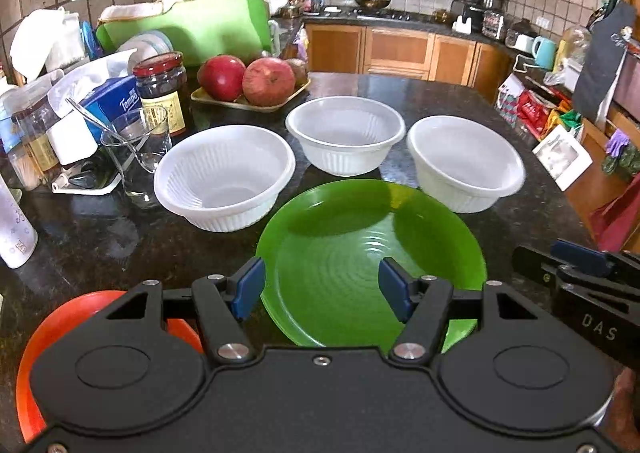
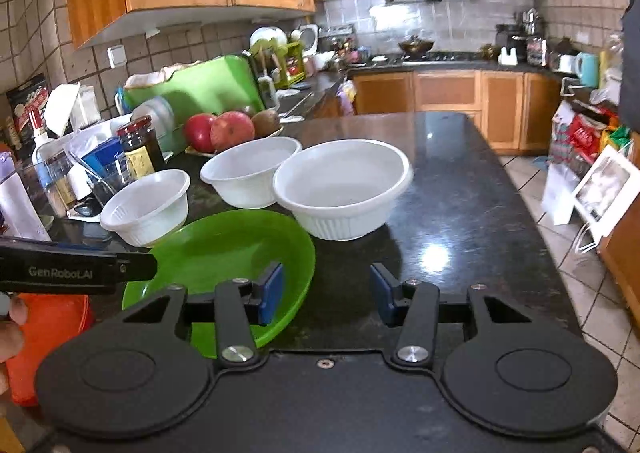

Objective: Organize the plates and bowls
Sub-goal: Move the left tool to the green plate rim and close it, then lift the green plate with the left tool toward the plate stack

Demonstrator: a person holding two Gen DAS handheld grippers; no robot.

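Left gripper [image 1: 322, 287] hovers over my green plate [image 1: 360, 253], jaws apart, nothing clamped. Right gripper [image 2: 326, 295] likewise apart, empty, beside it. Three white bowls [image 1: 224, 177] sit unstacked just beyond; orange plate [image 1: 52, 333] near-left. Probably lining up a stack.

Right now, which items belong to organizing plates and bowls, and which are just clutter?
Job items: green plate, orange plate, three white bowls.

Lying about: fruit tray, jar, glass, tissue pack.
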